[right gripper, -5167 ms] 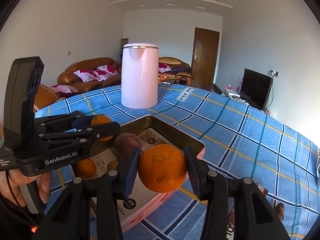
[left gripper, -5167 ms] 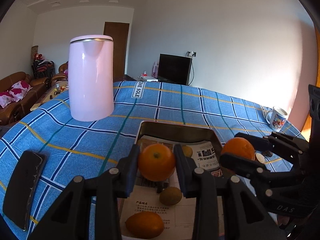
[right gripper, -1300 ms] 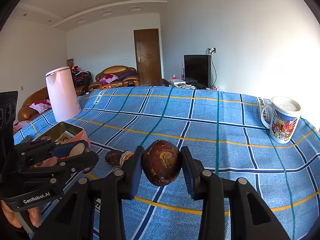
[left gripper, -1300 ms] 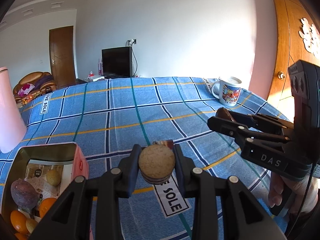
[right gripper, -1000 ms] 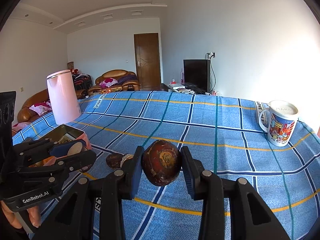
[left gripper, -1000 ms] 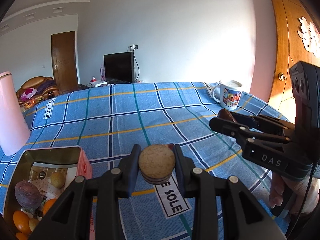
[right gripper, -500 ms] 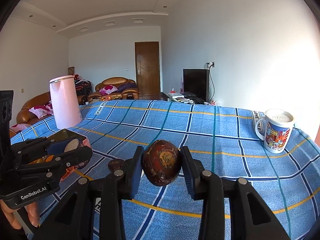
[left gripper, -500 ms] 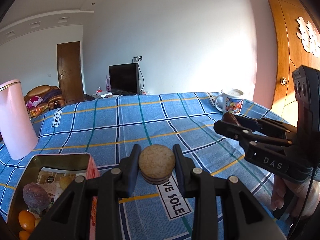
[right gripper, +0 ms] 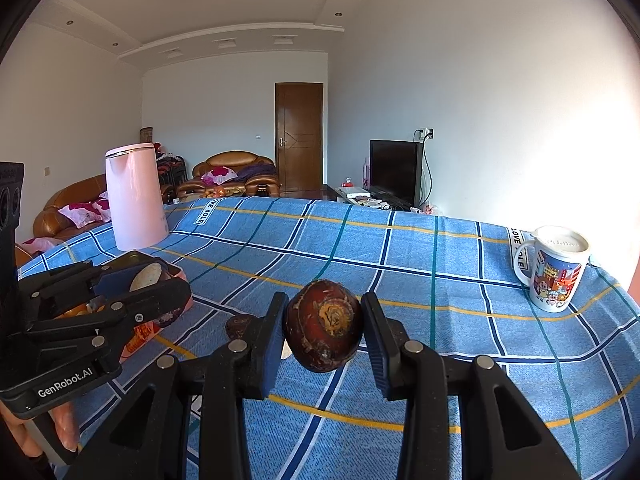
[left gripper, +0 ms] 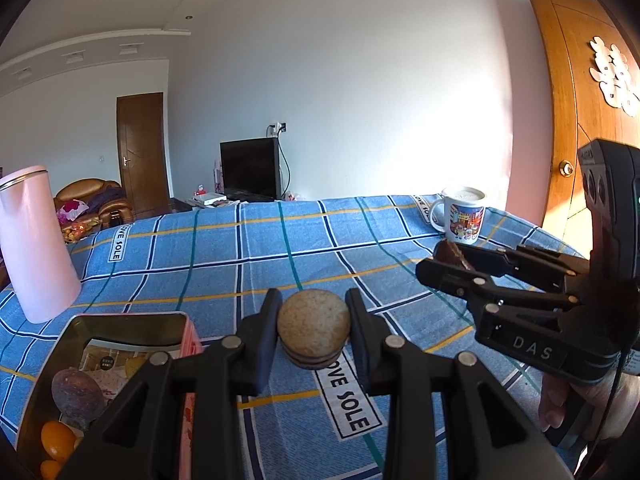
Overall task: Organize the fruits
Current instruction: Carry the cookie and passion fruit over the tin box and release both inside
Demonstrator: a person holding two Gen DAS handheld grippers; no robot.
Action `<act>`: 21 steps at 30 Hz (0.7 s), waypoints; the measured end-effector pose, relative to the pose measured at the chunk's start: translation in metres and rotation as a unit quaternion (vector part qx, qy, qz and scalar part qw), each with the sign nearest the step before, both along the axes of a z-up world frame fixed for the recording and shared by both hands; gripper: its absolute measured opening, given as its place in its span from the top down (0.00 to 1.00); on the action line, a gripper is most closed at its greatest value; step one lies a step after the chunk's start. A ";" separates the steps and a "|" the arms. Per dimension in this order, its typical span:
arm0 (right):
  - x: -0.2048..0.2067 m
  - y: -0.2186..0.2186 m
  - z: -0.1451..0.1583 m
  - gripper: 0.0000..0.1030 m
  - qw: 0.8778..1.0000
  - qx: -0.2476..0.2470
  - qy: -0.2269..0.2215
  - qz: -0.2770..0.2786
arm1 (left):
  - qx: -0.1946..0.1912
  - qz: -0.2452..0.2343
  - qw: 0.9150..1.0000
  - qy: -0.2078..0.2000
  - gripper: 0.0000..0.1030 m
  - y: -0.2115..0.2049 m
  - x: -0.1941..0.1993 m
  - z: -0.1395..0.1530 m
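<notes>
The counter (left gripper: 280, 240), spread with a blue checked cloth, fills both views. On its far left stands a tall pink kettle (left gripper: 34, 244); at the far right sits a printed mug (right gripper: 558, 270). Near the left edge lies the metal tin (left gripper: 128, 322), open, lined with printed paper and already holding a dark purple fruit (left gripper: 76, 394) and small oranges (left gripper: 56, 444).

The left claw (left gripper: 314, 330) is closed on a round, tan, rough-skinned fruit (left gripper: 314, 326), held clear above the cloth just right of the tin. The right claw (right gripper: 324, 328) grips a dark reddish-brown fruit (right gripper: 324, 326), also off the cloth, further right. Another small dark fruit (right gripper: 238, 326) lies on the cloth beside it.

Judging by the tin's contents, both fruits are bound for it. To do this well, bring the left claw over first, since it is nearer, and lower into a bare patch of the paper rather than onto the purple fruit. Release only when the fruit is low, so it does not roll or bruise. Keep the claws apart over the tin's mouth, one entering at a time.
</notes>
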State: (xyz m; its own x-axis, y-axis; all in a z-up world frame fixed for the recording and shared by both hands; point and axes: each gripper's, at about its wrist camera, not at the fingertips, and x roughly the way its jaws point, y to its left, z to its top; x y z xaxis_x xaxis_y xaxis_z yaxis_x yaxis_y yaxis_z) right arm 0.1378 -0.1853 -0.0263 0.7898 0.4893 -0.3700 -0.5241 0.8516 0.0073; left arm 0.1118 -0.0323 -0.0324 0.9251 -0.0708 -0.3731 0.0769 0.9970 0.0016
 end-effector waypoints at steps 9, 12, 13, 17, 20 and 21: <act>-0.005 0.032 -0.002 0.62 0.999 -0.003 0.022 0.038 | -0.013 0.018 1.000 0.005 0.67 0.030 -0.018 0.006; -0.011 0.054 0.001 0.62 0.998 -0.004 0.023 0.065 | -0.016 0.038 0.999 0.004 0.67 0.051 -0.026 0.011; -0.014 0.062 0.003 0.62 0.997 -0.005 0.023 0.074 | -0.018 0.047 0.999 0.007 0.67 0.059 -0.028 0.012; -0.021 0.095 0.008 0.62 0.993 -0.009 0.027 0.113 | -0.037 0.073 0.996 0.020 0.67 0.092 -0.038 0.012; -0.031 0.117 0.009 0.62 0.989 -0.015 0.028 0.142 | -0.040 0.092 0.995 0.027 0.67 0.113 -0.048 0.009; -0.035 0.124 0.009 0.62 0.988 -0.018 0.029 0.151 | -0.041 0.097 0.994 0.030 0.67 0.120 -0.050 0.007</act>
State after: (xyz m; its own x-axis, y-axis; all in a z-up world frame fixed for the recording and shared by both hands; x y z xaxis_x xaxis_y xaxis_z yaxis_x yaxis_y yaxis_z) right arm 0.1026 -0.0614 -0.0175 0.5868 0.6848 -0.4320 -0.7541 0.6566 0.0165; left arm 0.0615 0.0873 -0.0259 0.9009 0.0748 -0.4275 -0.1201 0.9895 -0.0798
